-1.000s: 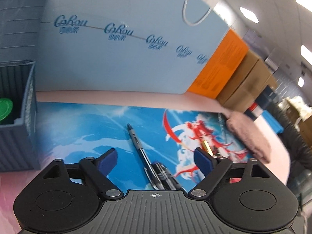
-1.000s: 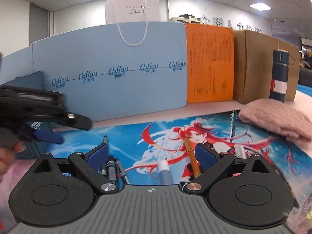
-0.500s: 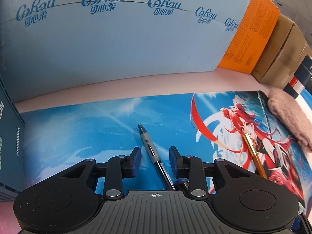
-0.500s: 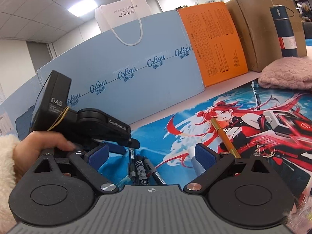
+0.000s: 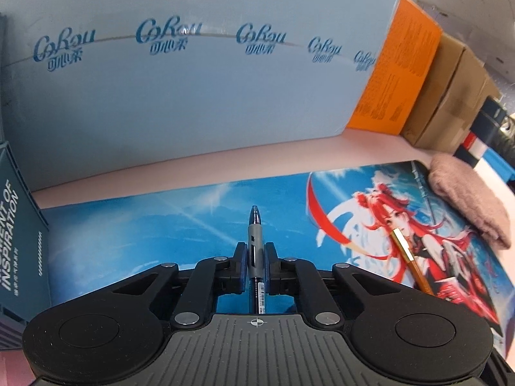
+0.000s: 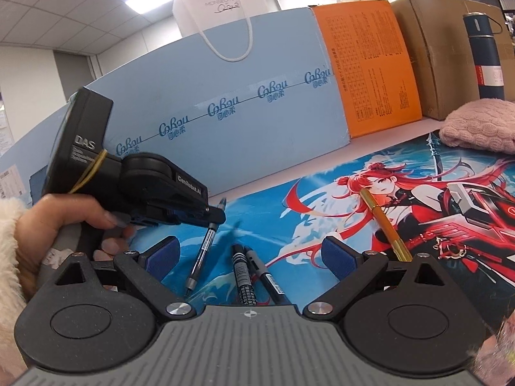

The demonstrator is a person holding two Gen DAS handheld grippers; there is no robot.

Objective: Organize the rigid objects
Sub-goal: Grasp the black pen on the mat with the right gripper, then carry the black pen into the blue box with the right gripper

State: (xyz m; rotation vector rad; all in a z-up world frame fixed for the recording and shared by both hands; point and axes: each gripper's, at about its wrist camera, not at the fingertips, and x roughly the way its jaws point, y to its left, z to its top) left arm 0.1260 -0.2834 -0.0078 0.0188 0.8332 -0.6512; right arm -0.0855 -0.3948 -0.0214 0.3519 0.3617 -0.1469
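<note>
Left gripper [image 5: 255,259] was clamped on the grey-grip pen [image 5: 254,244]; its jaws had just been closing, pen between the pads, tip pointing to 12 o'clock over the printed desk mat [image 5: 145,234]. Right gripper [image 6: 249,254] stood wide apart, nothing between its blue pads [image 6: 164,254].

Room: open mat ran from the pen toward 1-2 o'clock up to the gold pen [image 6: 383,222]. A pale blue carton [image 5: 193,96] walled off 12 o'clock, with an orange box [image 6: 367,74] and a brown cardboard box [image 6: 450,48] along the back edge toward 2 o'clock. A dark teal box [image 5: 19,231] closed in the 9 o'clock side in the left wrist view.

Hidden: two black markers [image 6: 254,273] lay side by side on the mat, lower ends cut off by the right gripper body. In the right wrist view the left gripper covered the pen's grip; the pen's rear end rested on the mat or just above it, hard to tell. The person's hand [image 6: 64,222] with a fluffy cream sleeve held the left gripper's handle.

Textures: glossy mat, matte cardboard, pink knitted cloth [image 6: 479,122] at 2 o'clock, smooth navy flask [image 6: 486,54] upright behind it.
</note>
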